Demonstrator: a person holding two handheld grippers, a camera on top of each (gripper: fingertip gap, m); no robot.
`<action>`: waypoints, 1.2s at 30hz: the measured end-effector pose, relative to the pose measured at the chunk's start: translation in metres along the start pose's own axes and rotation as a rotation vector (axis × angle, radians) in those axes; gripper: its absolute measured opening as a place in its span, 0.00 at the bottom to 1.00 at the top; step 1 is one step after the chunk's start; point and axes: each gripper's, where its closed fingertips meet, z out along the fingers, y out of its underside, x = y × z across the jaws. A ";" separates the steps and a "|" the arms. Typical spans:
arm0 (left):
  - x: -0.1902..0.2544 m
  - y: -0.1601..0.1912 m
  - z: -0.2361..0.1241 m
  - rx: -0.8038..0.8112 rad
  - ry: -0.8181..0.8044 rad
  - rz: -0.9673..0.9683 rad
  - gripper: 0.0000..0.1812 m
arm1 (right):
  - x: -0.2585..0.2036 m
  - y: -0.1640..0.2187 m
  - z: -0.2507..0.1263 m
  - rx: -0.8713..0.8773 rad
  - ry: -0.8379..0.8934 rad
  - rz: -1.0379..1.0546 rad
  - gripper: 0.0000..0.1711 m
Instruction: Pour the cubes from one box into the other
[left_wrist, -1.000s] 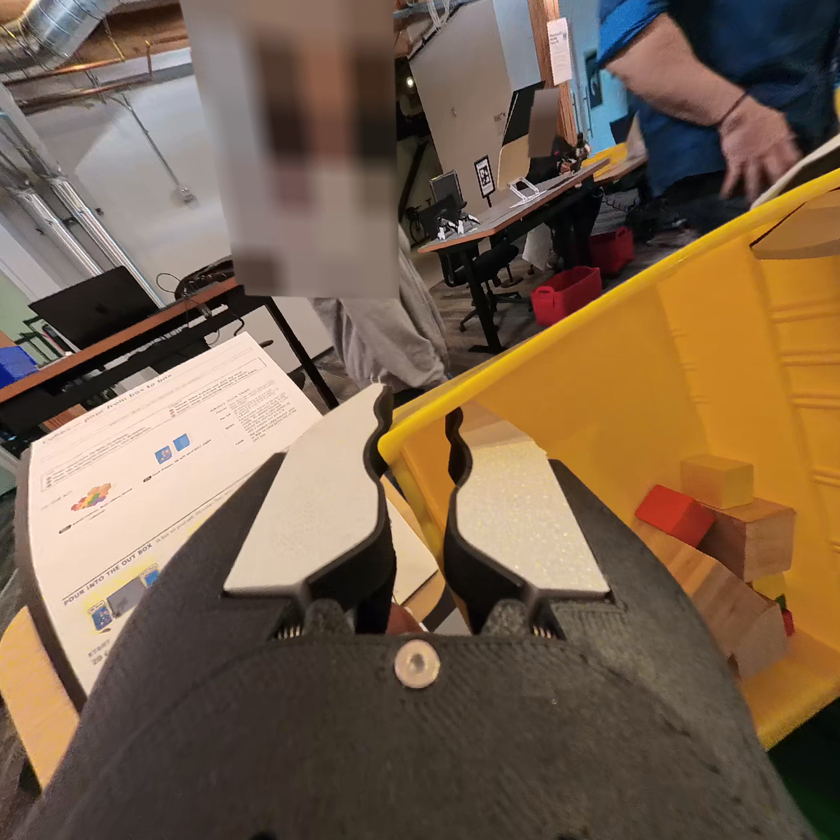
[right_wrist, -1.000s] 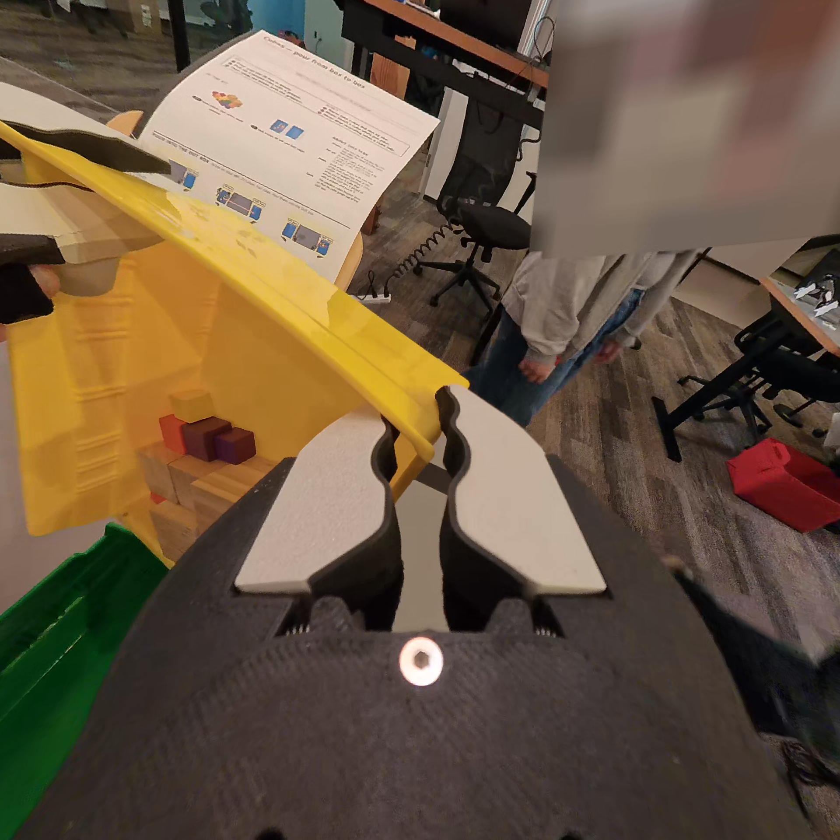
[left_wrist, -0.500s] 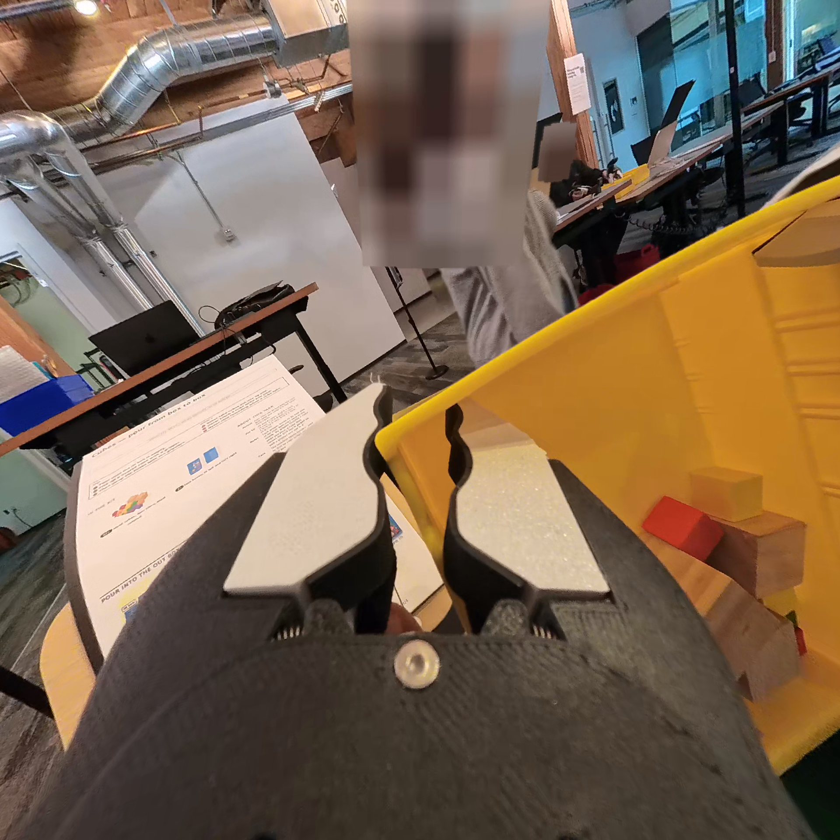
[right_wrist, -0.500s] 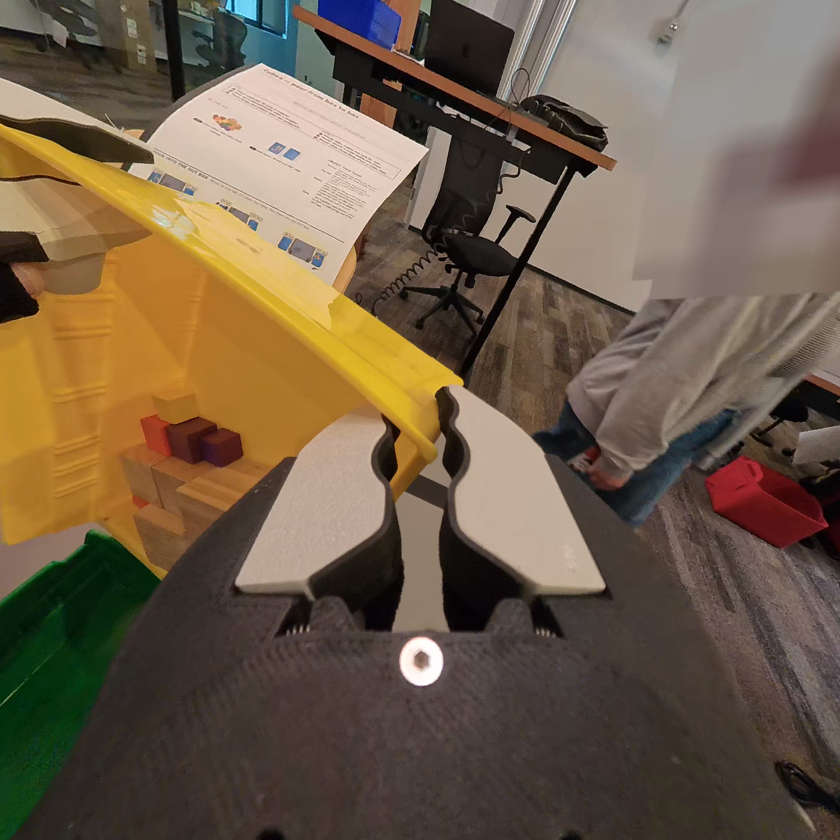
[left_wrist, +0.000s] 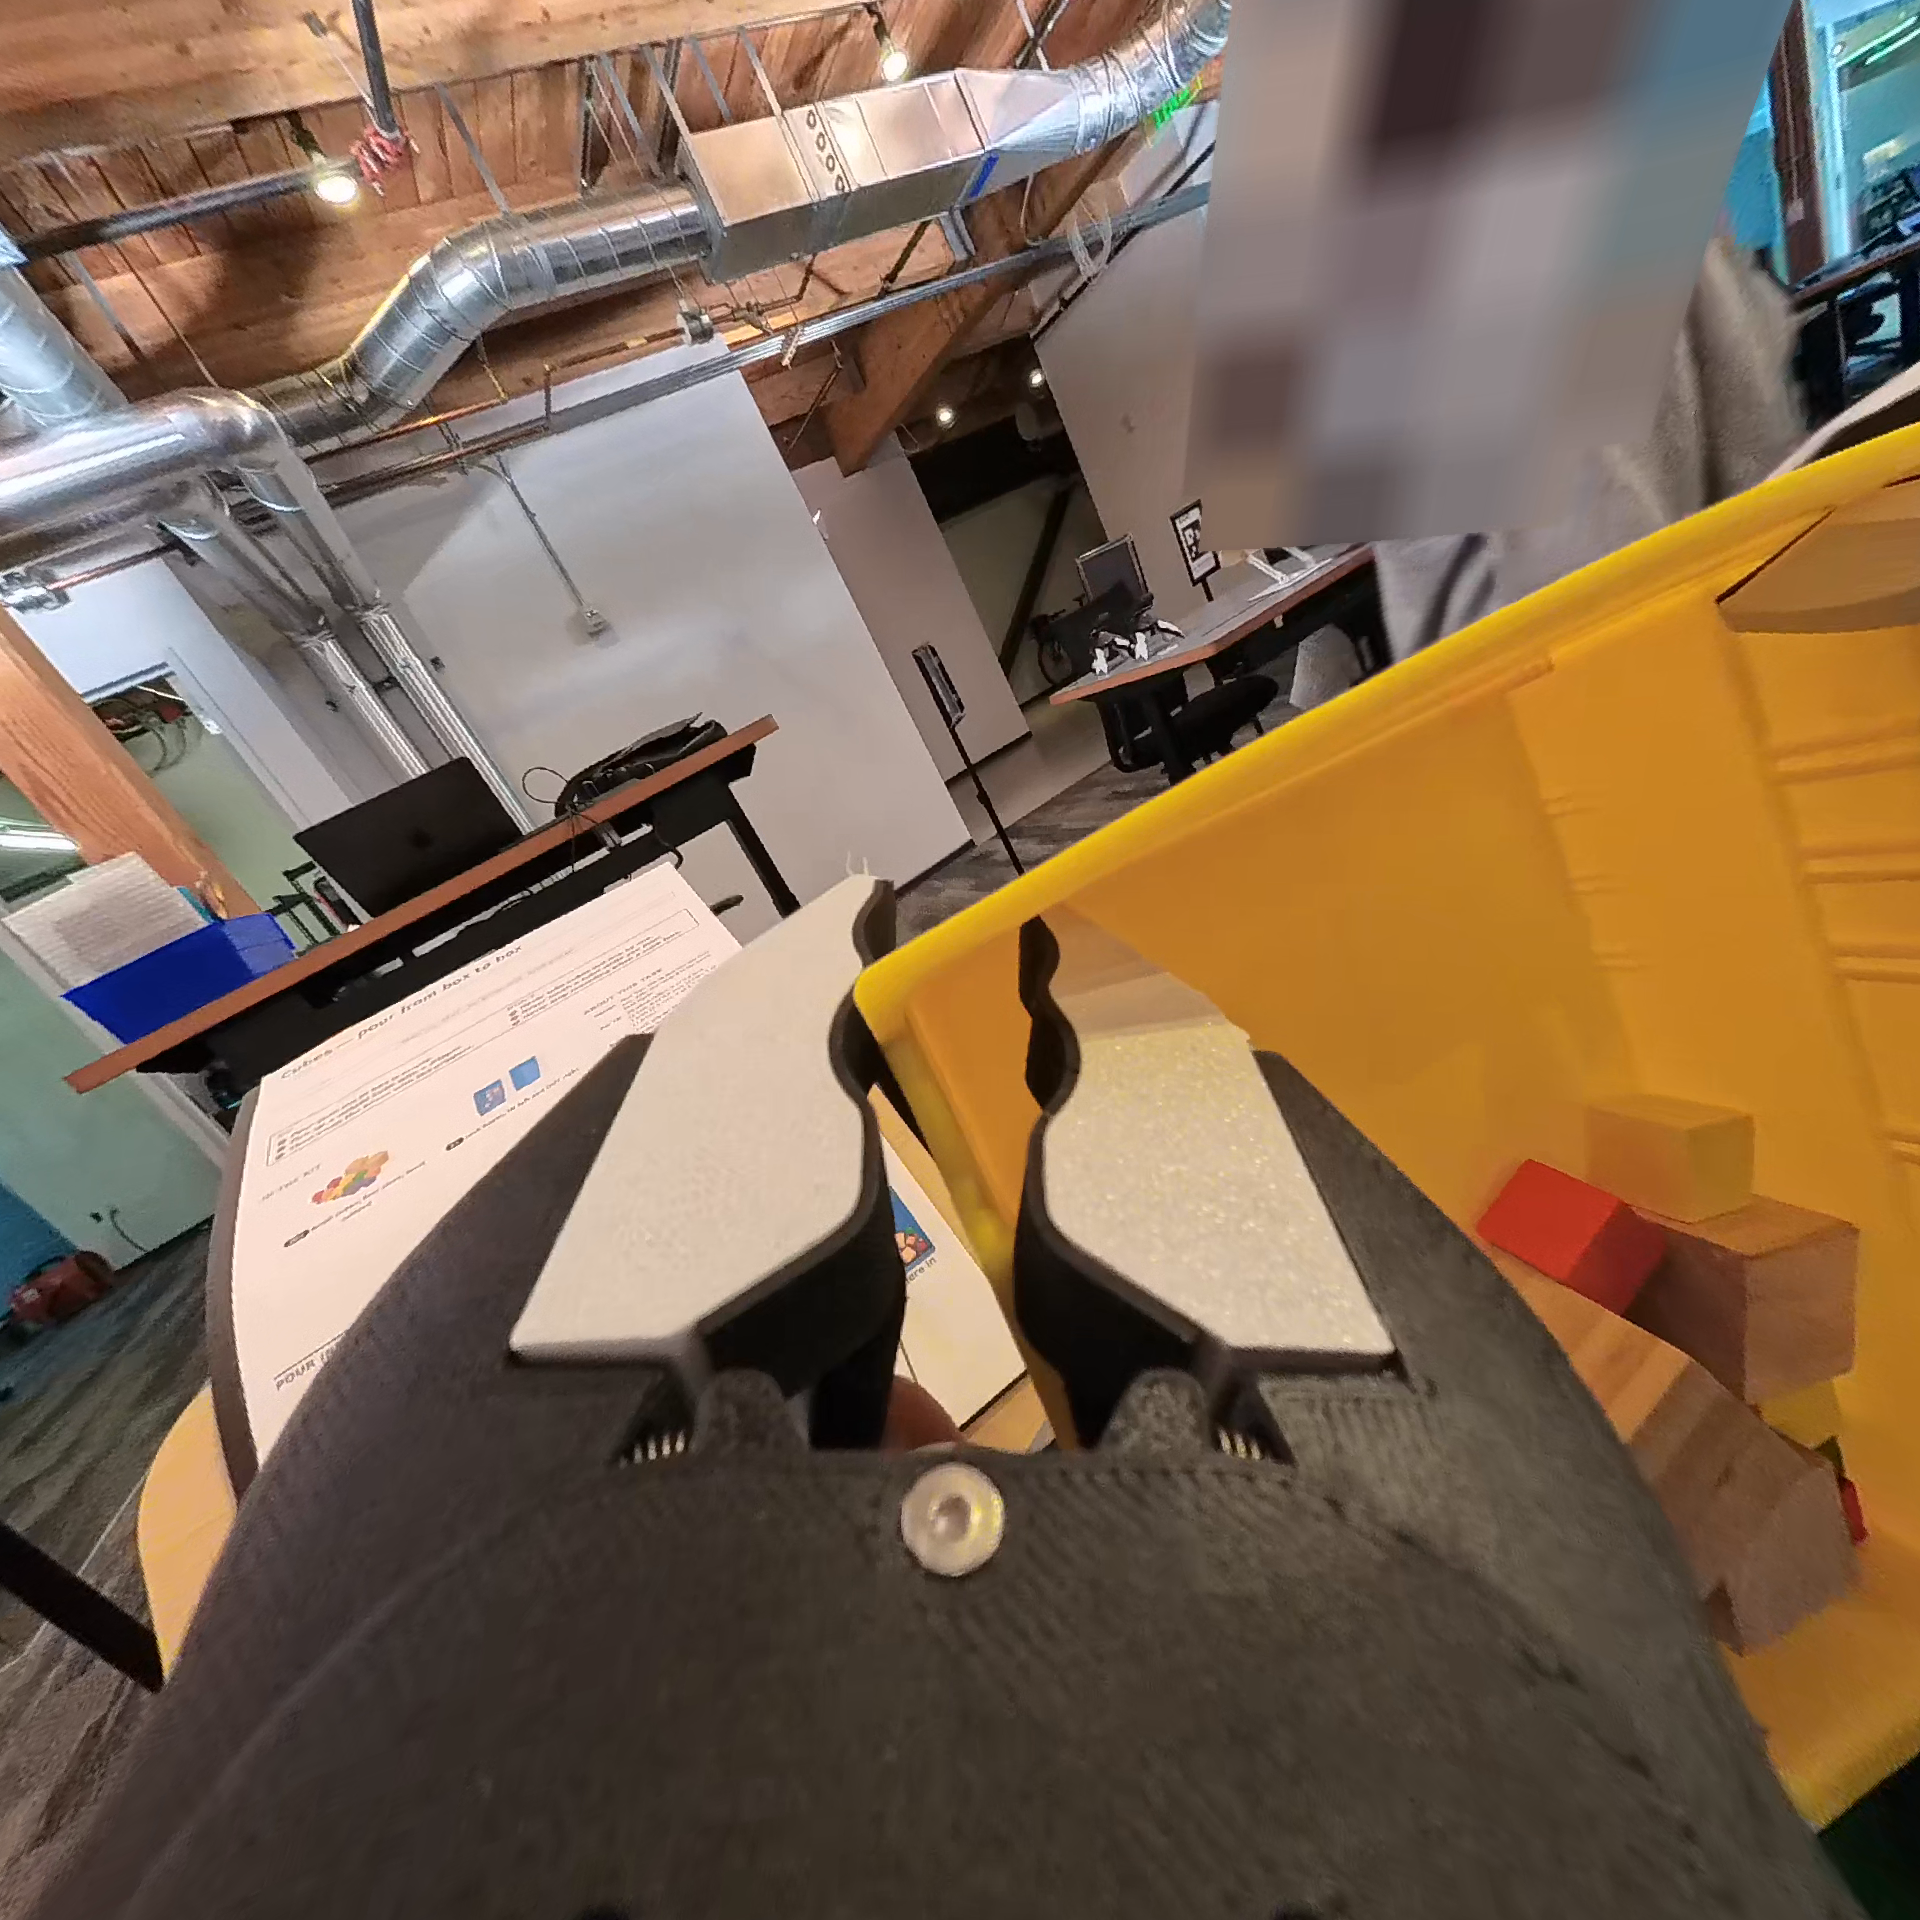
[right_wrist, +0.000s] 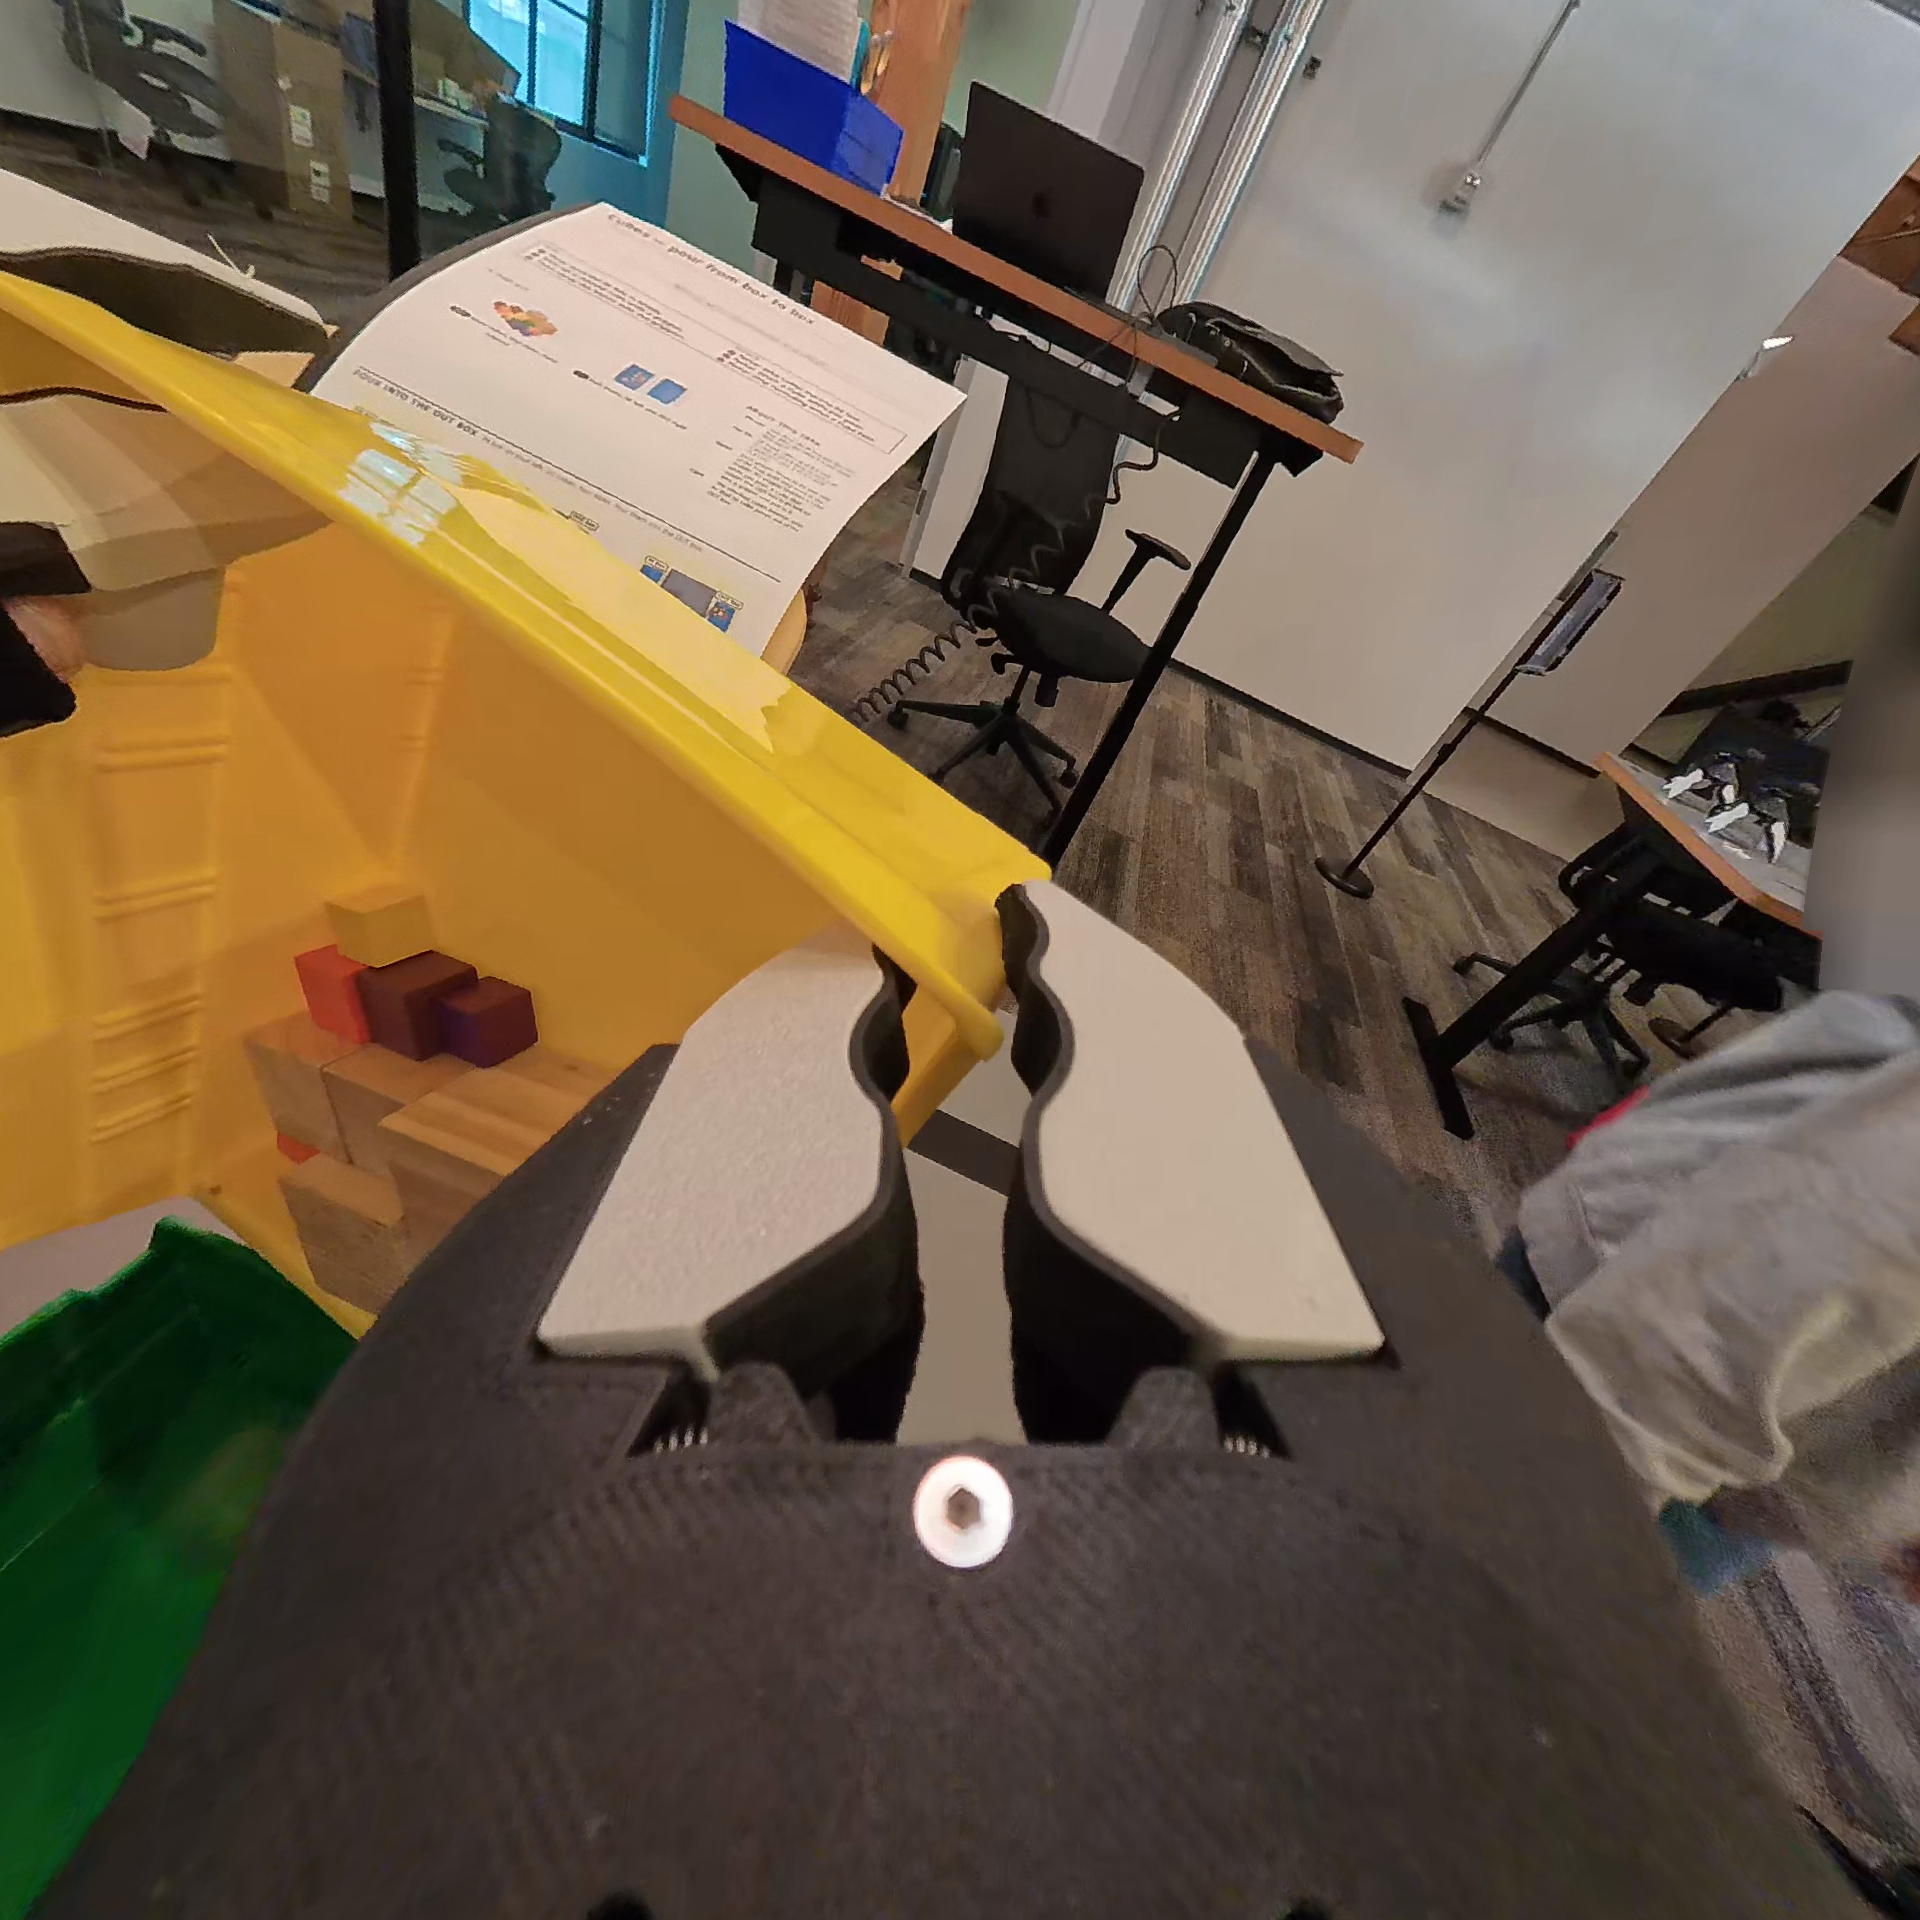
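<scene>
Each tool, left (left_wrist: 951, 1023) and right (right_wrist: 951, 987), clamps a rim corner of the tipped yellow box (right_wrist: 582, 790); its cubes (right_wrist: 416, 1049) sit directly above the green box (right_wrist: 125, 1455).

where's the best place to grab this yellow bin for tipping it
Grip the yellow bin by its thin top rim at opposite ends, coming from outside each end. The lip fits between the fingers, as the left hand-held gripper and right hand-held gripper show.

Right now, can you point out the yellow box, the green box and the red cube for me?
yellow box (right_wrist: 582, 790), right wrist view: on its inner side wall.
green box (right_wrist: 135, 1455), right wrist view: on its inside, below the yellow one.
red cube (left_wrist: 1569, 1231), left wrist view: on its top face.
</scene>
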 end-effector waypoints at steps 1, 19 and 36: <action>0.000 0.000 -0.001 0.003 -0.003 0.002 0.12 | 0.000 0.000 0.000 0.002 0.005 -0.003 0.07; 0.002 -0.013 -0.013 0.077 -0.046 0.018 0.12 | -0.001 -0.007 -0.014 0.053 0.044 -0.036 0.07; 0.003 -0.015 -0.021 0.116 -0.066 0.033 0.12 | -0.005 -0.006 -0.020 0.081 0.079 -0.055 0.06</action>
